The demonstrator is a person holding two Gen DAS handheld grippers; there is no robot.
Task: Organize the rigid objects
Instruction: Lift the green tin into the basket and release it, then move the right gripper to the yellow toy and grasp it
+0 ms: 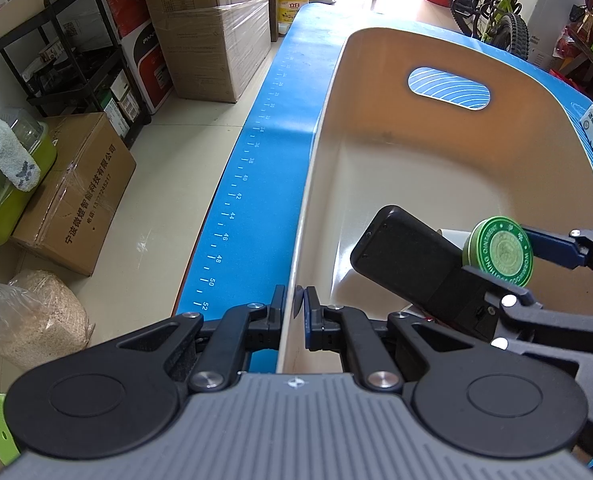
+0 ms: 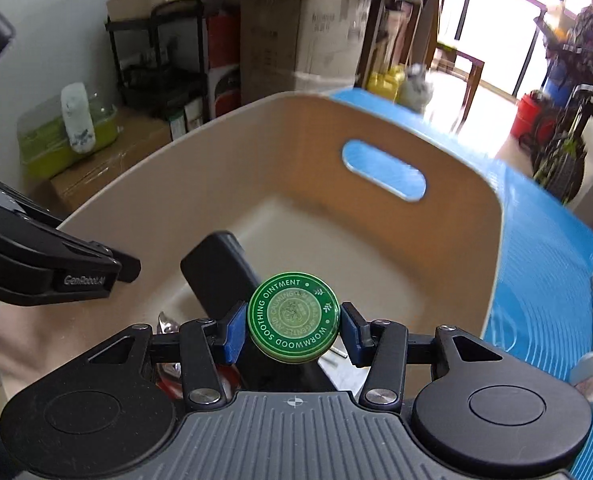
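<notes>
Placing step. My right gripper (image 2: 294, 326) clamps the green tin (image 2: 294, 322) by its rim, held over the near end of the bin (image 2: 376, 120), above a black box (image 2: 220, 268) already inside. Left gripper (image 1: 299, 306) is pinched shut on the bin's wall (image 1: 296, 280). Next I judge: lower beside the box, then release.
</notes>
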